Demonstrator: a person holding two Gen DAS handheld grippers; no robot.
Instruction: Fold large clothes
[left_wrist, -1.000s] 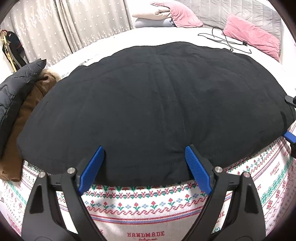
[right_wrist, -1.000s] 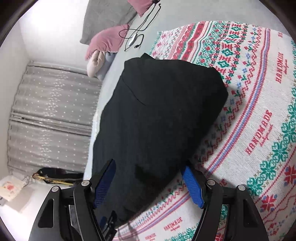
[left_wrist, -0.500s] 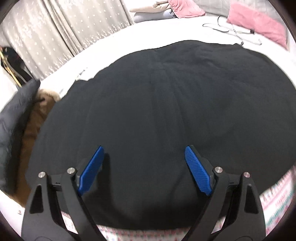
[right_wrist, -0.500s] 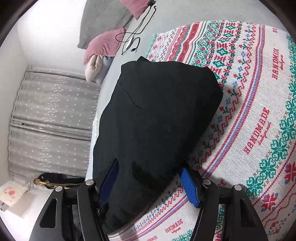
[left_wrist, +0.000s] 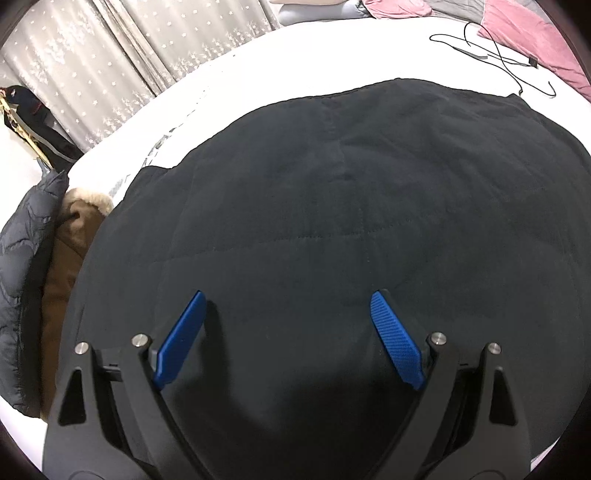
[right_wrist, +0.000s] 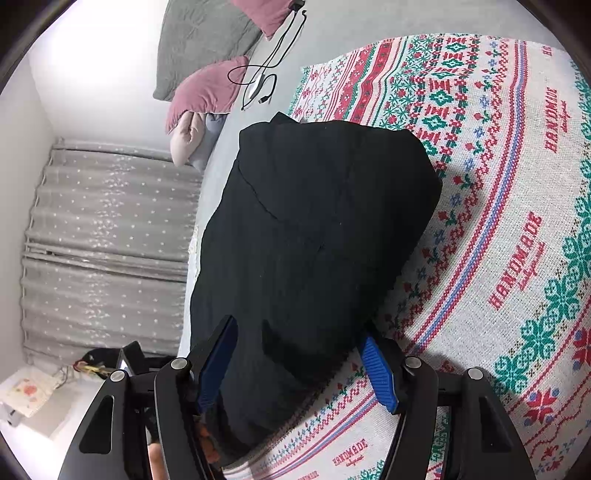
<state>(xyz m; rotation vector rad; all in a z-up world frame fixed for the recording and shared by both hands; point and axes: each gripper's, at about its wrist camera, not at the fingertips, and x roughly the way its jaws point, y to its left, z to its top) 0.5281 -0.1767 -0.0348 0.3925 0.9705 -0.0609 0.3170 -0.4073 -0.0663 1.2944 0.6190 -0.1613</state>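
Note:
A large black padded garment (left_wrist: 351, 221) lies folded in a thick slab on the bed. It also shows in the right wrist view (right_wrist: 314, 229), resting on a patterned knit blanket (right_wrist: 517, 240). My left gripper (left_wrist: 288, 310) is open, its blue fingers spread over the garment's near part. My right gripper (right_wrist: 299, 336) is open too, its fingers straddling the garment's near edge, one finger over the fabric and the other beside it over the blanket.
A brown coat (left_wrist: 66, 258) and a dark quilted jacket (left_wrist: 22, 277) lie at the left. Pink pillows (left_wrist: 528, 33) and a black cable (left_wrist: 495, 62) lie at the bed's far end. Grey curtains (left_wrist: 110, 62) hang behind.
My left gripper has moved forward over the black garment, so the blanket has left its view. My right gripper has closed in on the garment's near edge. Both stay open.

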